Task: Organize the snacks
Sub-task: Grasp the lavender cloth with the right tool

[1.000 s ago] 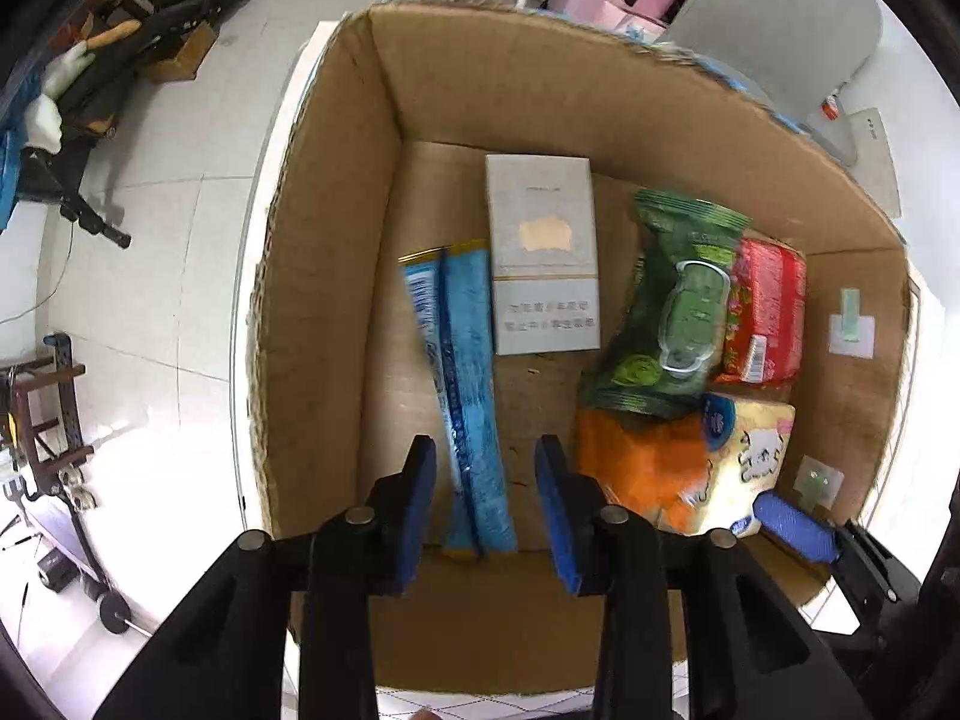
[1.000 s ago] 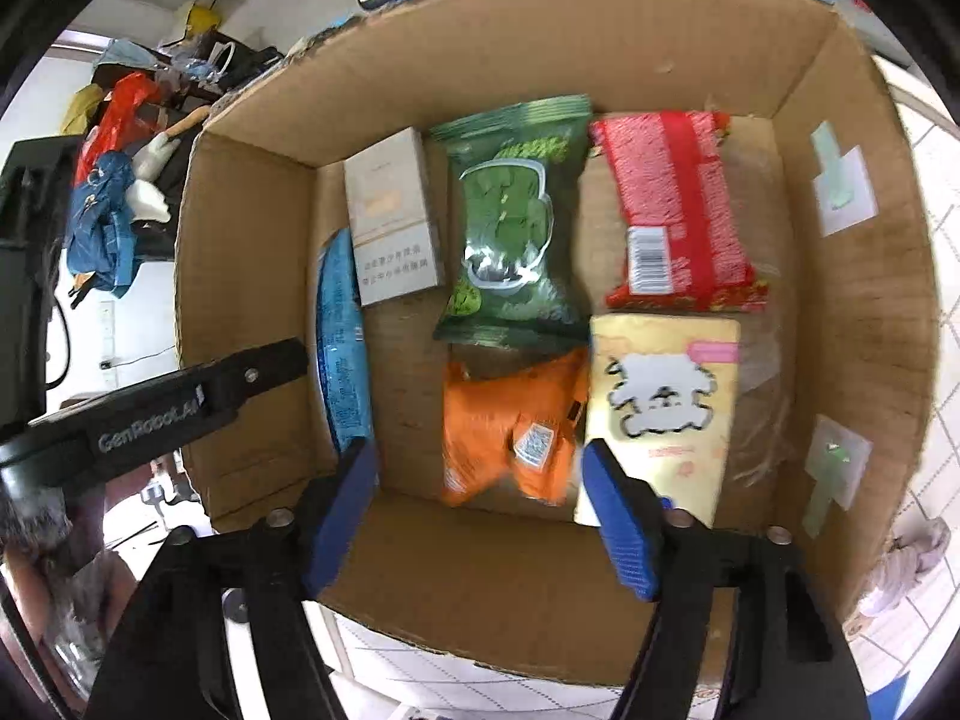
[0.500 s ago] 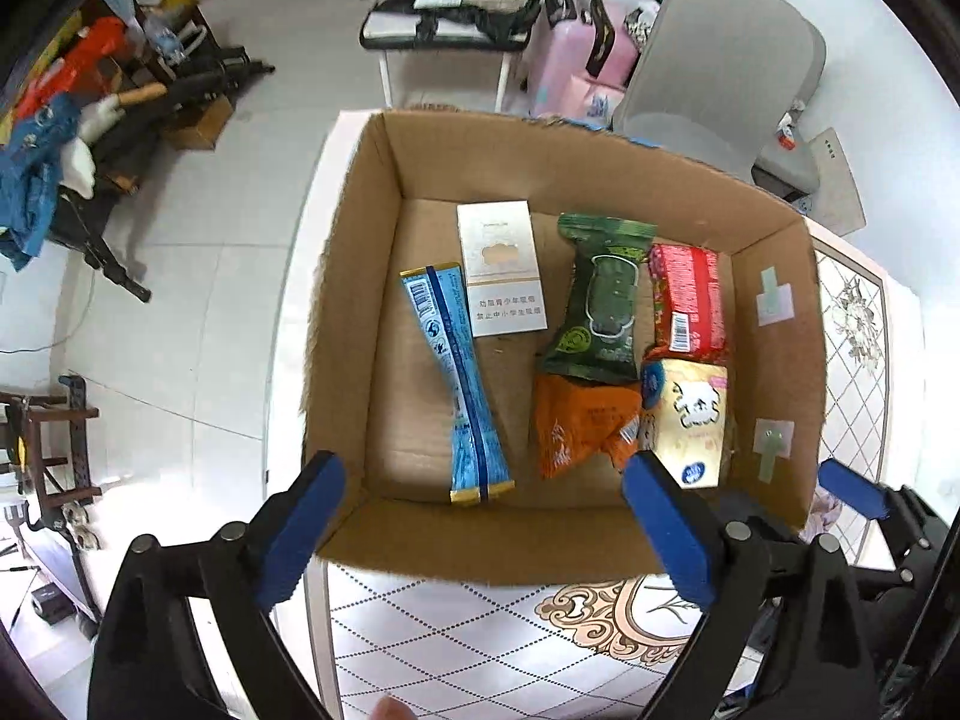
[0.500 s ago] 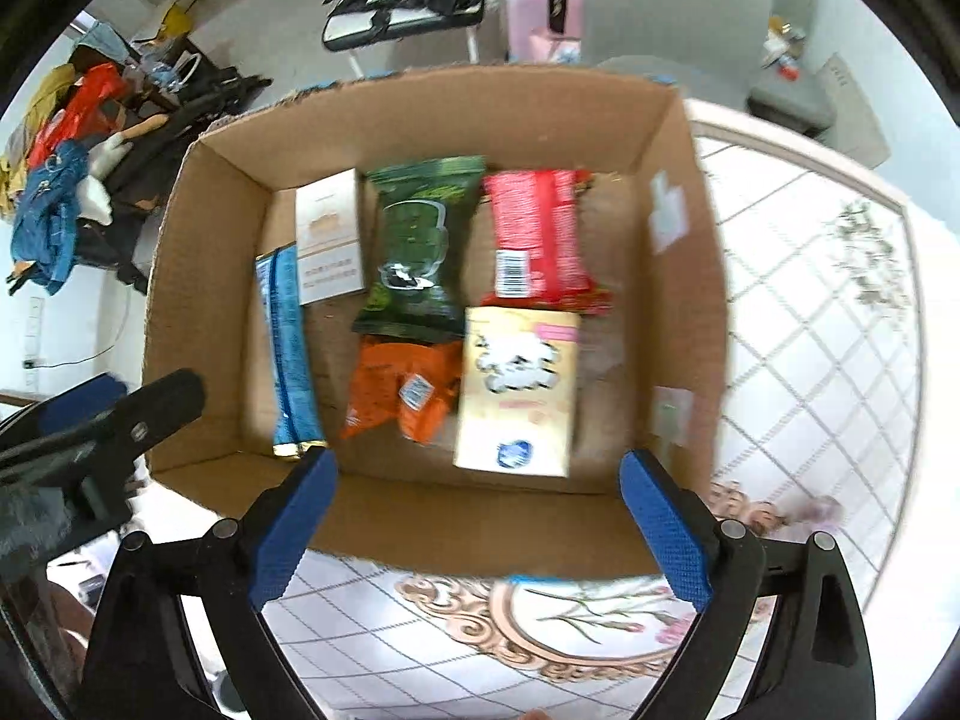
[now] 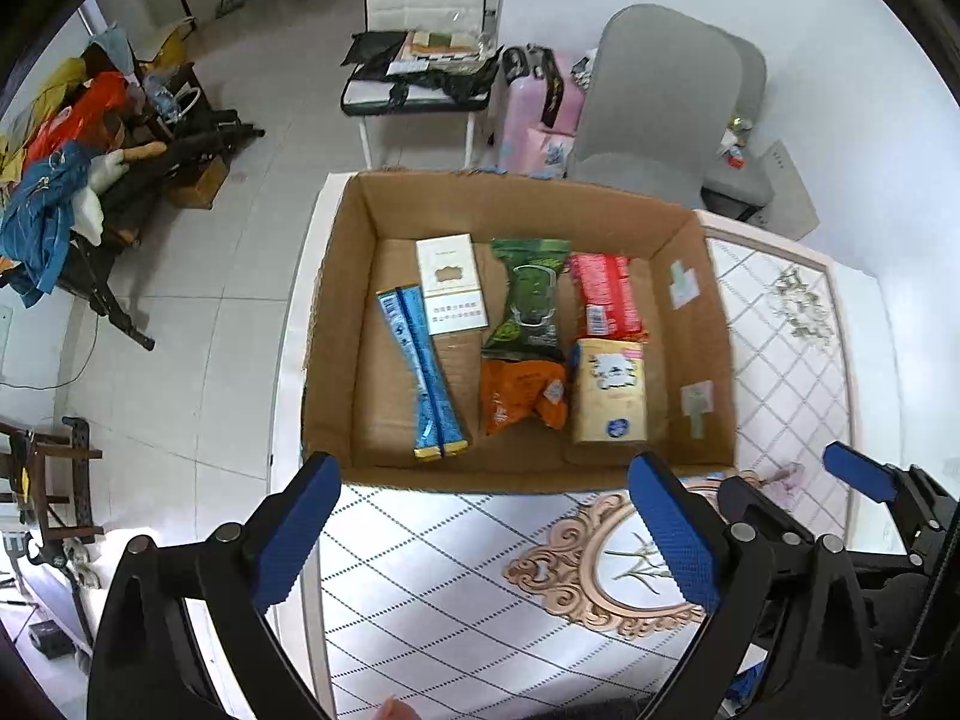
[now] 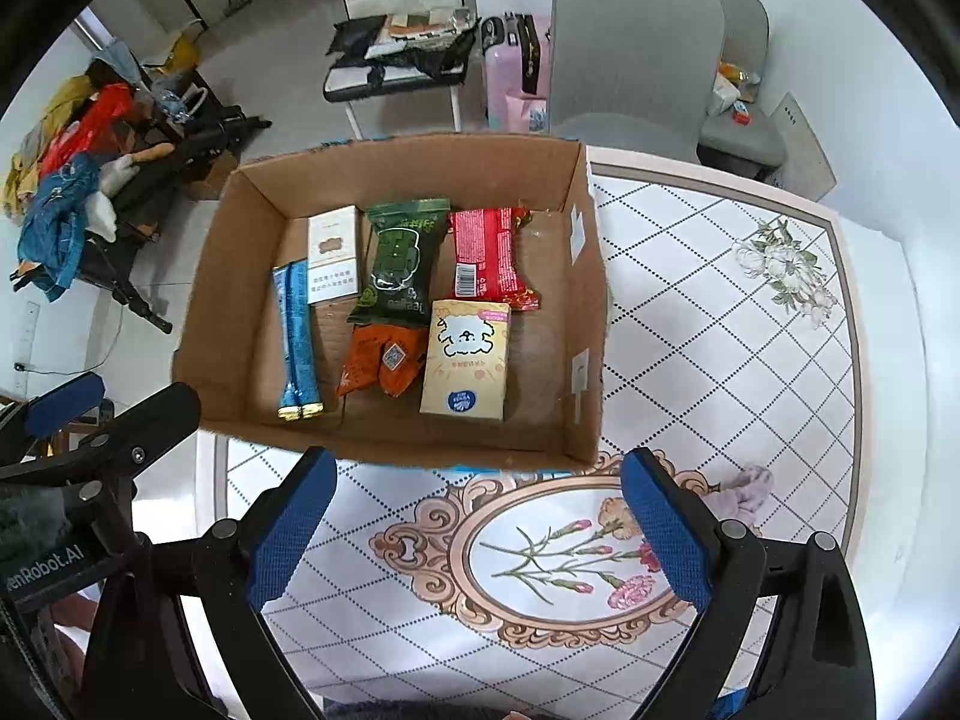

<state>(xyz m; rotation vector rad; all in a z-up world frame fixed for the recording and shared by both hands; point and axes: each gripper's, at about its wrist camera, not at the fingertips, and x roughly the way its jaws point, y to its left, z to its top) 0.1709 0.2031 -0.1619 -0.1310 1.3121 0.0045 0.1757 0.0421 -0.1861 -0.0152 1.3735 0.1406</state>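
Observation:
An open cardboard box [image 5: 336, 324] stands on the table and holds six snacks lying flat. From left to right they are a pair of blue stick packets [image 5: 423, 369], a white carton [image 5: 450, 285], a green packet [image 5: 528, 300] above an orange packet [image 5: 519, 390], and a red packet [image 5: 606, 297] above a cream carton with a dog drawing [image 5: 609, 390]. My left gripper [image 5: 480, 471] hangs above the box's near wall, its jaws opening wide with nothing between them. My right gripper [image 6: 479, 462] hovers beside it over the same wall [image 6: 420, 450], open and empty.
The box sits at the left end of a table with a floral diamond-pattern cloth [image 6: 720, 360]. A small lilac cloth item [image 6: 744, 492] lies near my right fingers. Behind the table are a grey chair [image 5: 660, 108], a pink suitcase [image 5: 534, 114] and a loaded white chair [image 5: 420, 60].
Both grippers have risen out of the box and drawn back toward its near wall, with their jaws spread wide. The blue sticks and the orange packet stay lying in the box.

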